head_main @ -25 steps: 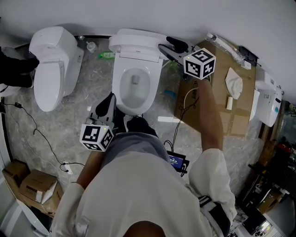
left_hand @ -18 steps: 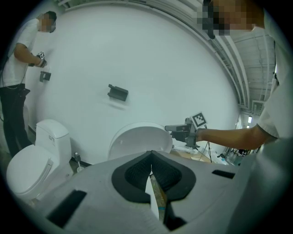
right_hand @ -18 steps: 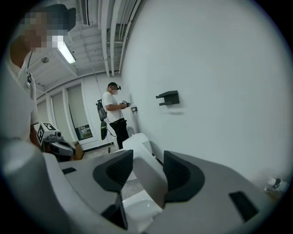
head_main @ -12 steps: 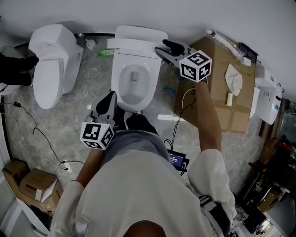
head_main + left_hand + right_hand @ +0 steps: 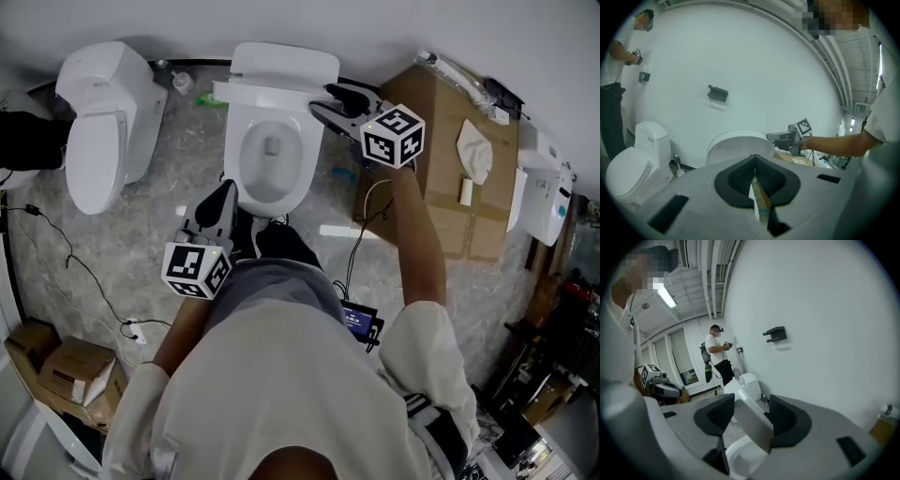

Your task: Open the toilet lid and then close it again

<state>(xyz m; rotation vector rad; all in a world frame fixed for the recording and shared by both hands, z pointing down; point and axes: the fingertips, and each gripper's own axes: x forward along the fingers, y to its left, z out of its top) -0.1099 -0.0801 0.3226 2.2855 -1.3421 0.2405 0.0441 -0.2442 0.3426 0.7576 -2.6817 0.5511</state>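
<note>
The white toilet [image 5: 267, 187] stands in the middle of the head view, its lid [image 5: 284, 66] raised against the wall and the bowl uncovered. My right gripper [image 5: 325, 101] reaches in from the right at the lid's right edge. In the right gripper view the lid's edge [image 5: 751, 420] lies between the jaws of that gripper [image 5: 749, 414], which have just been opening and stand wide. My left gripper [image 5: 221, 208] hovers by the bowl's front left rim, shut with nothing in it. In the left gripper view its pads [image 5: 765, 180] meet below the upright lid [image 5: 736, 143].
A second toilet [image 5: 98, 122] stands to the left, lid down. A flat cardboard sheet [image 5: 459, 178] covers the floor to the right. Cardboard boxes [image 5: 66, 375] and a cable [image 5: 75, 272] lie at lower left. Another person [image 5: 717, 352] stands far off along the wall.
My right gripper has moved left and a little down, from beside the lid to straddling its right edge. The left gripper has stayed near the bowl's front.
</note>
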